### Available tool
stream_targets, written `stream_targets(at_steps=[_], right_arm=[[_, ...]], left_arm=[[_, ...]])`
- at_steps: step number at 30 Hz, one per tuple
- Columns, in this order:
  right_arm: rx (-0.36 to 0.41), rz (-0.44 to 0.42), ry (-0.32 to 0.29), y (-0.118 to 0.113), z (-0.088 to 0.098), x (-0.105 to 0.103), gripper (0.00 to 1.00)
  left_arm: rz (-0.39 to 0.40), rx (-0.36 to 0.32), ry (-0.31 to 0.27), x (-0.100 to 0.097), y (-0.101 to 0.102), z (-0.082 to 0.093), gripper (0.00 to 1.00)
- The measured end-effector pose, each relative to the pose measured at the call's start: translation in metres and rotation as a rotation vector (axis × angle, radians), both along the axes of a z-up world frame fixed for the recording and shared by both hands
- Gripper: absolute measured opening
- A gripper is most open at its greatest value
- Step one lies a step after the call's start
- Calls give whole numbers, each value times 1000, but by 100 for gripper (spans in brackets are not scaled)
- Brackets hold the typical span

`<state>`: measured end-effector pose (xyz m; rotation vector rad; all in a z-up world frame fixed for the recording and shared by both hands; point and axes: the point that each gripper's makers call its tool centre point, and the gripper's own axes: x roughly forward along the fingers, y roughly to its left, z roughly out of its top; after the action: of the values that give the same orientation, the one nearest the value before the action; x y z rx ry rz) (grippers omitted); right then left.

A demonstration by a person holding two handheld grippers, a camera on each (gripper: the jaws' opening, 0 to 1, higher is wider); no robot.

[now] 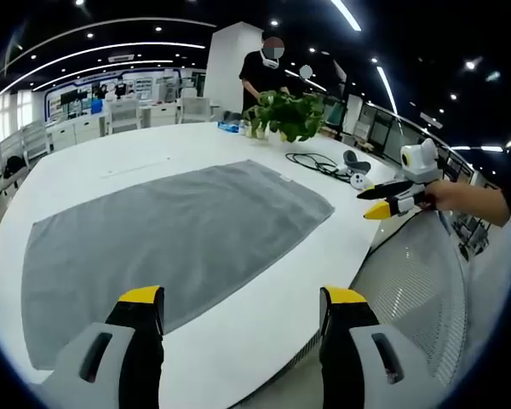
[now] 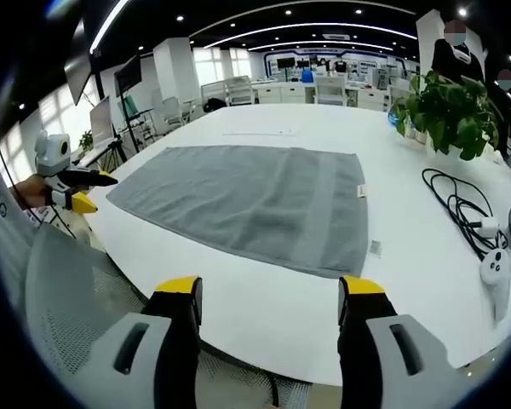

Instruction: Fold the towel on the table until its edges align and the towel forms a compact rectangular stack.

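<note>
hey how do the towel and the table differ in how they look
The towel is grey and looks soft and textured; the table is white, smooth and glossy. The towel has straight edges and corners, and a small tag at one edge; the table's near edge curves. The towel covers just part of the table, which also carries a plant and cables. Both lie flat.

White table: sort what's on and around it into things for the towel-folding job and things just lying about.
For the job:
- flat grey rectangular cloth towel
- left gripper, yellow-tipped fingers apart
- right gripper, fingers apart

Lying about:
- green leafy potted plant
- coiled black cable
- small white handheld controller
</note>
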<state>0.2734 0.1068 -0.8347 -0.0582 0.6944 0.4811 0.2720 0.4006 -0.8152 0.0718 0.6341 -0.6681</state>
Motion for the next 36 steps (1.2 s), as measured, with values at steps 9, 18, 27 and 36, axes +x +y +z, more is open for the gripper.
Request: stream_targets(at_steps=[9, 18, 27, 36], right_arm=[[36, -24, 2, -2, 3, 1, 63], [58, -4, -2, 1, 6, 0, 60], [110, 17, -3, 4, 11, -1, 59], [146, -18, -60, -17, 23, 8, 58]], left_arm=[[-24, 3, 18, -5, -11, -3, 77], [-80, 18, 17, -4, -35, -2, 77], [-145, 21, 29, 0, -68, -5, 76], [-243, 30, -1, 7, -108, 12, 76]])
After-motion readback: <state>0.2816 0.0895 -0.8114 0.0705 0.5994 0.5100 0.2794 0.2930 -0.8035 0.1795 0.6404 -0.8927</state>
